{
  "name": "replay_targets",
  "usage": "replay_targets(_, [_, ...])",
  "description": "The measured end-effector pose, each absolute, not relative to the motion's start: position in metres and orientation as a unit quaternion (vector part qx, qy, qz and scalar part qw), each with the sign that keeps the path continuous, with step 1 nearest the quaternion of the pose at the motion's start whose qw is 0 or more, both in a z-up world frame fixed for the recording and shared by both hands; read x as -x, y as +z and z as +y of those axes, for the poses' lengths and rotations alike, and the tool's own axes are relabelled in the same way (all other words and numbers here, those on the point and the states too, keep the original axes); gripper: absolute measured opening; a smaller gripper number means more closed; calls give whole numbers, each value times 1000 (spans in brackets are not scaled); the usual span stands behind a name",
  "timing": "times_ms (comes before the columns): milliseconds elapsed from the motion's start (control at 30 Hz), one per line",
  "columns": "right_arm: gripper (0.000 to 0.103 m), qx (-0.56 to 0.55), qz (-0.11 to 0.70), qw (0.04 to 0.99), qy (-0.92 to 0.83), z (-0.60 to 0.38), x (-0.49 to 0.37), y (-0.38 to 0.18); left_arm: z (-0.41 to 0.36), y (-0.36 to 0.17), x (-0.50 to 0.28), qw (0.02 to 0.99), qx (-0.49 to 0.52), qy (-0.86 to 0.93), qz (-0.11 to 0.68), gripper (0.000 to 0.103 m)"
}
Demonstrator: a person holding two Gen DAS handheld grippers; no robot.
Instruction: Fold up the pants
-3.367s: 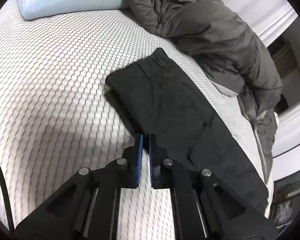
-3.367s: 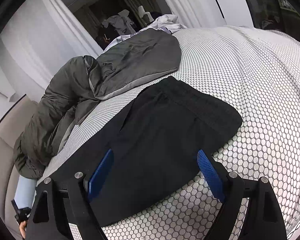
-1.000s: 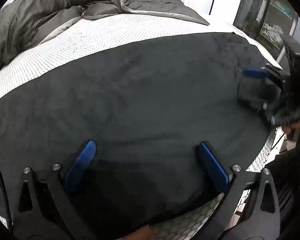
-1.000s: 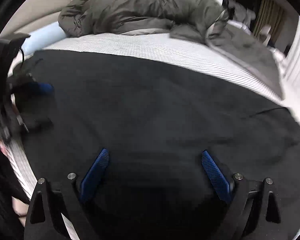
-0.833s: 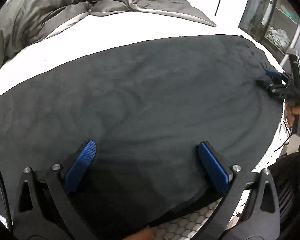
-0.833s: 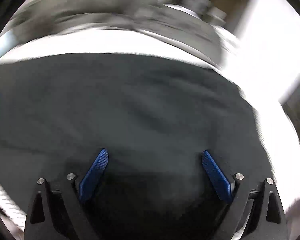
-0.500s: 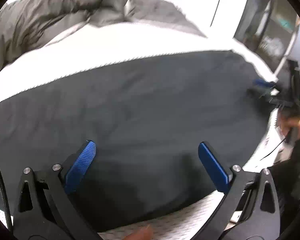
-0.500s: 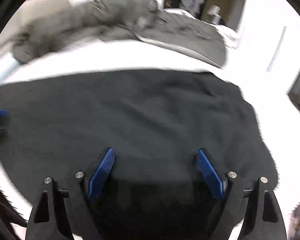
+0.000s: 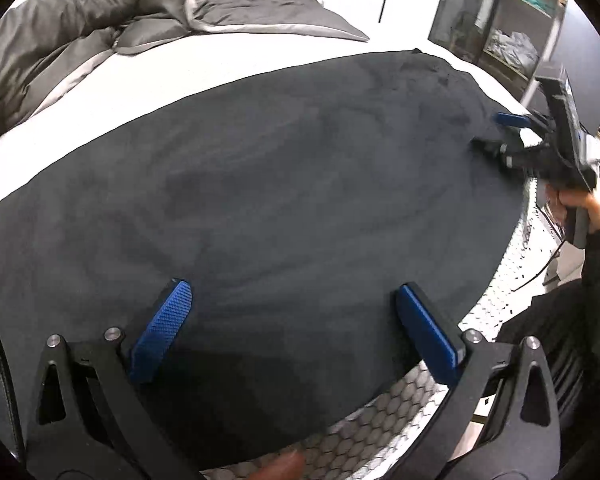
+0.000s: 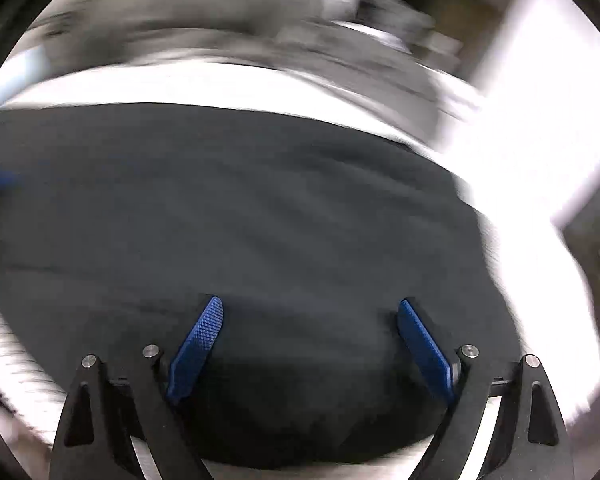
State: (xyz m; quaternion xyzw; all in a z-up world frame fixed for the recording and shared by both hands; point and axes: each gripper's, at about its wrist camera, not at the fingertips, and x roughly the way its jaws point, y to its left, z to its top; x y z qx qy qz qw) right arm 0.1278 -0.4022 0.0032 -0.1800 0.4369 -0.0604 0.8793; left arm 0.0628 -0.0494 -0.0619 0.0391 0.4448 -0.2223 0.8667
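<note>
The black pants lie flat along the near edge of the bed, folded lengthwise. My left gripper is open, its blue fingers straddling the near edge of the fabric, holding nothing. My right gripper shows in the left wrist view at the far right end of the pants, held in a hand. In the blurred right wrist view the right gripper is open over the pants, its jaws a little narrower than fully wide.
The white honeycomb mattress cover shows at the near edge. A grey duvet is bunched at the back. A glass-fronted shelf unit stands beyond the bed's right end. A fingertip shows at the bottom.
Both grippers have come down low over the pants from high above. The left gripper opened from shut. The right gripper's view keeps swinging and its jaws have narrowed slightly.
</note>
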Motion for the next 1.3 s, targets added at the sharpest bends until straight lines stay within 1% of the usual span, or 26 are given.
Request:
replay_targets(67, [90, 126, 442, 879, -125, -442, -135, 6, -47, -64, -64, 866, -37, -216, 450, 102])
replay_targets(133, [90, 53, 451, 883, -120, -467, -135, 10, -49, -65, -65, 865, -41, -211, 453, 102])
replay_targets(167, [90, 49, 449, 884, -120, -468, -137, 11, -49, -63, -64, 865, -40, -212, 454, 102])
replay_targets(267, [90, 89, 412, 897, -135, -450, -139, 27, -37, -52, -67, 866, 1, -226, 446, 102])
replay_targets(367, [90, 57, 358, 929, -77, -422, -135, 54, -18, -39, -78, 873, 40, -208, 440, 102])
replay_targets(433, [90, 18, 358, 934, -19, -405, -137, 60, -10, -31, -88, 880, 51, -189, 433, 102])
replay_targets(467, [90, 11, 375, 927, 22, -385, -147, 57, -9, -27, -95, 885, 50, -176, 428, 102])
replay_targets(567, [90, 57, 406, 909, 75, -322, -174, 39, -25, -26, -110, 887, 1, -163, 433, 102])
replay_targets(633, [90, 95, 426, 894, 101, -286, -192, 23, -49, -36, -118, 875, -63, -178, 446, 102])
replay_targets(667, [90, 119, 439, 883, 116, -263, -196, 6, -55, -42, -123, 866, -76, -177, 461, 102])
replay_targets(767, [90, 164, 474, 859, 103, -247, -204, -24, -48, -57, -135, 849, -62, -171, 496, 102])
replay_targets(800, [90, 167, 472, 861, 91, -250, -208, -24, -35, -59, -139, 852, -52, -160, 496, 102])
replay_targets(900, [90, 179, 458, 871, -22, -310, -206, -12, -1, -60, -143, 855, -31, -129, 501, 102])
replay_targets(967, [90, 178, 455, 861, -142, -366, -205, -11, 21, -60, -144, 858, -19, -108, 503, 102])
replay_targets(1000, [90, 165, 455, 858, -172, -387, -203, -10, 32, -61, -144, 858, -11, -99, 503, 102])
replay_targets(1033, [90, 116, 459, 860, -192, -417, -201, -10, 42, -60, -145, 859, 3, -100, 502, 102])
replay_targets(1067, [90, 73, 461, 867, -177, -432, -198, -11, 47, -59, -144, 860, 8, -98, 501, 102])
replay_targets(1133, [90, 45, 462, 872, -155, -441, -194, -12, 53, -58, -145, 863, 0, -76, 500, 102])
replay_targets(1233, [90, 79, 454, 872, -164, -426, -192, -4, 53, -53, -144, 867, -7, -69, 494, 102])
replay_targets(1300, [90, 104, 432, 877, -183, -426, -183, 10, 50, -43, -142, 874, -6, -68, 482, 102])
